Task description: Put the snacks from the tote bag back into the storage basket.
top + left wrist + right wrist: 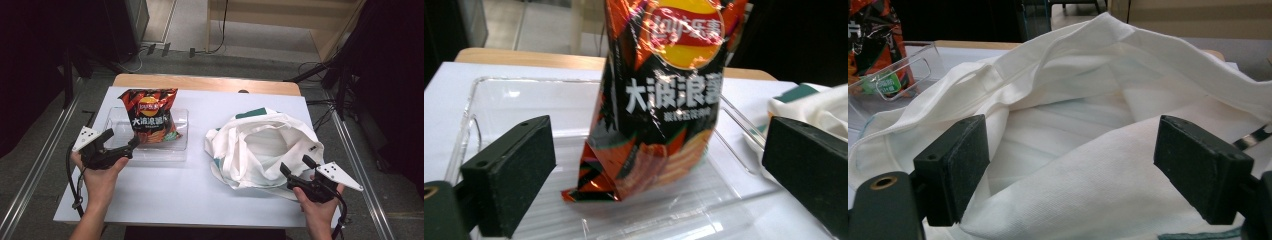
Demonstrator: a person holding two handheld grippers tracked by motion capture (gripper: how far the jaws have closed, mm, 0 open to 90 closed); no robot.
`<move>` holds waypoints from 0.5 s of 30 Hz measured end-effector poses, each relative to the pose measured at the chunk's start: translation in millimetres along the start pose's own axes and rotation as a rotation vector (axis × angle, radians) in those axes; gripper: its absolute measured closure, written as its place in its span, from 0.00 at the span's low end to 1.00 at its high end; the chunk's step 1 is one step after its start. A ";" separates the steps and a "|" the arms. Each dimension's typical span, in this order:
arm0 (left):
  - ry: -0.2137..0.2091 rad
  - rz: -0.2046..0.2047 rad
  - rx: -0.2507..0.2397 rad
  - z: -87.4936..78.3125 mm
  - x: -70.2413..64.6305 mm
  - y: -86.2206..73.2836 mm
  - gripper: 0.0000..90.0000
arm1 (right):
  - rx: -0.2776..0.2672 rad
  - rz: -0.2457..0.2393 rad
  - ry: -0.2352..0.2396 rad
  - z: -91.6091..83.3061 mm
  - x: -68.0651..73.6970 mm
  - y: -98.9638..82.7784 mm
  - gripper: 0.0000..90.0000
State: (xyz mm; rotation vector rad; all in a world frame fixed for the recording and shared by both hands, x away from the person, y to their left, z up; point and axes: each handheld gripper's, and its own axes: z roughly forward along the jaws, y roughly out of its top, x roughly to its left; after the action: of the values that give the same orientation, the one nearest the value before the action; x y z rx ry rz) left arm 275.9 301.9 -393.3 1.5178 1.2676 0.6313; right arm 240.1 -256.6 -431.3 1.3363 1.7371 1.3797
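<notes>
Orange-and-black foil marks the chip bag (150, 116), which stands upright in a clear plastic tray (116, 150) on the left half of the white table (175, 195), toward the far edge. In the left gripper view the bag (664, 105) stands at the middle of the tray (499, 100), its top leaning slightly away, with a yellow-and-red logo and white lettering on its front. The left gripper (120, 141) sits at the tray's near left corner, held in the person's left hand (100, 172), and points toward the bag; its jaws stand wide apart, released, with nothing pressed between them. From the left gripper view the bag rises in the gap between the two black jaws but farther off, touching neither one. On the right half of the table lies a white cloth bag (260, 145) with green trim, its mouth gaping open toward the near side and its fabric rumpled. The right gripper (296, 167) rests at the cloth bag's near right edge, held in the right hand (317, 210) close to the table's near right corner. In the right gripper view its jaws are spread wide over the white cloth (1073, 165), one at either side of the open mouth, gripping nothing that can be seen. A wooden tabletop edge (205, 81) shows beyond the white surface at the far side.
</notes>
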 end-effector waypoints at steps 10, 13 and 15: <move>-0.027 0.026 -0.031 -25.1 3.6 -15.9 0.00 | -0.008 0.009 -0.034 -5.6 -11.1 -4.5 0.17; -0.021 0.033 -0.019 -29.3 4.1 -24.7 0.00 | -0.005 0.016 -0.043 -7.3 -14.9 -6.6 0.17; -0.025 0.014 -0.012 -32.0 4.8 -30.1 0.00 | -0.006 0.019 -0.046 -8.7 -17.9 -7.9 0.16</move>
State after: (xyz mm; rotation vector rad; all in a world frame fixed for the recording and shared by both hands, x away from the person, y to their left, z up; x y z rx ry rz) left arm 237.8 315.9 -410.8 1.5216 1.2331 0.6261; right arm 236.3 -276.3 -438.6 1.3739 1.6934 1.3523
